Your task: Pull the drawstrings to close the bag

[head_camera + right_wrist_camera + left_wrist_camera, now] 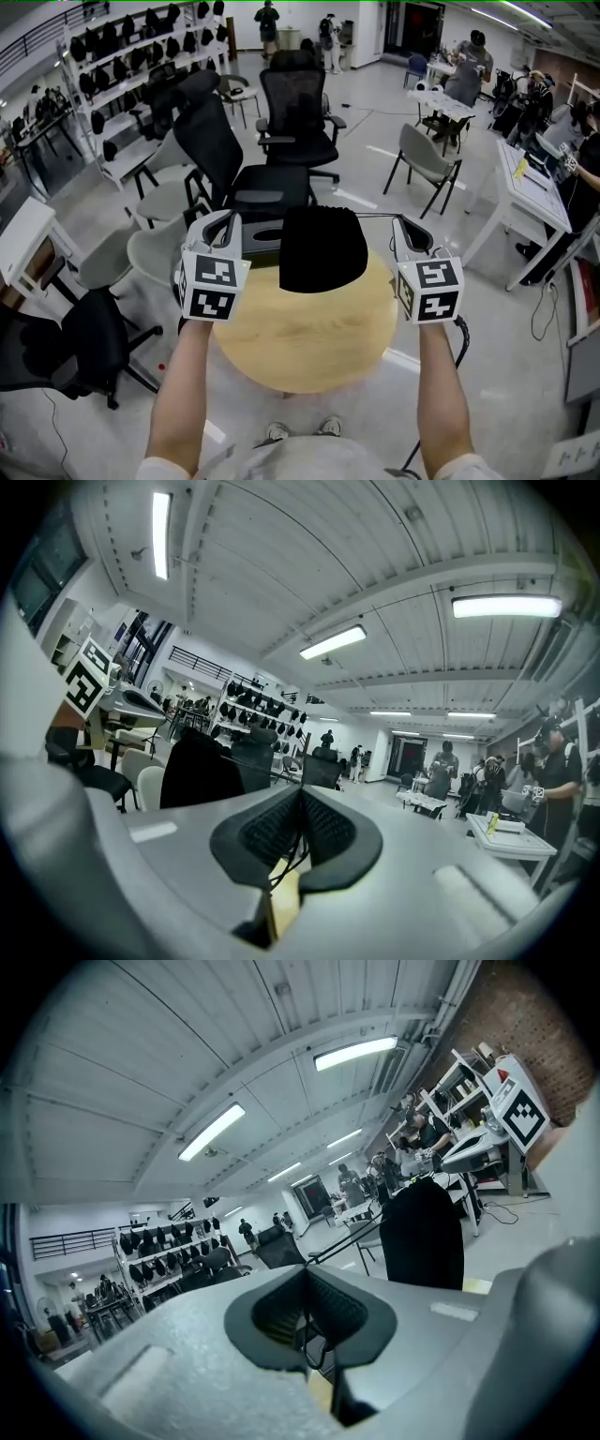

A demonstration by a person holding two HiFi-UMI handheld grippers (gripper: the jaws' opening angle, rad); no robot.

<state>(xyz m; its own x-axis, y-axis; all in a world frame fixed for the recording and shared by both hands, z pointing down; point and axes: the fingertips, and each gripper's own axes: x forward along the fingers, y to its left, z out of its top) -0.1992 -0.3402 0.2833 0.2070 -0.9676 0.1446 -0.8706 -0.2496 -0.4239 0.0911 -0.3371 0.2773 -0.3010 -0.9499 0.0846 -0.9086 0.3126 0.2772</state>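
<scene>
A black drawstring bag (323,248) hangs in the air over the round wooden table (309,347), between my two grippers. My left gripper (228,219) is to its left and my right gripper (406,223) to its right, both pointing away from me. A thin black drawstring (380,217) runs taut from the bag's top to the right gripper. In the left gripper view the jaws (305,1274) are shut on a cord (349,1241) that leads to the bag (422,1237). In the right gripper view the jaws (302,794) are likewise shut on a cord, with the bag (197,771) at the left.
Black office chairs (295,122) and grey chairs (427,159) stand beyond the table, and another black chair (75,347) is at the near left. White desks (530,187) line the right side. A rack of black bags (131,56) stands at the far left.
</scene>
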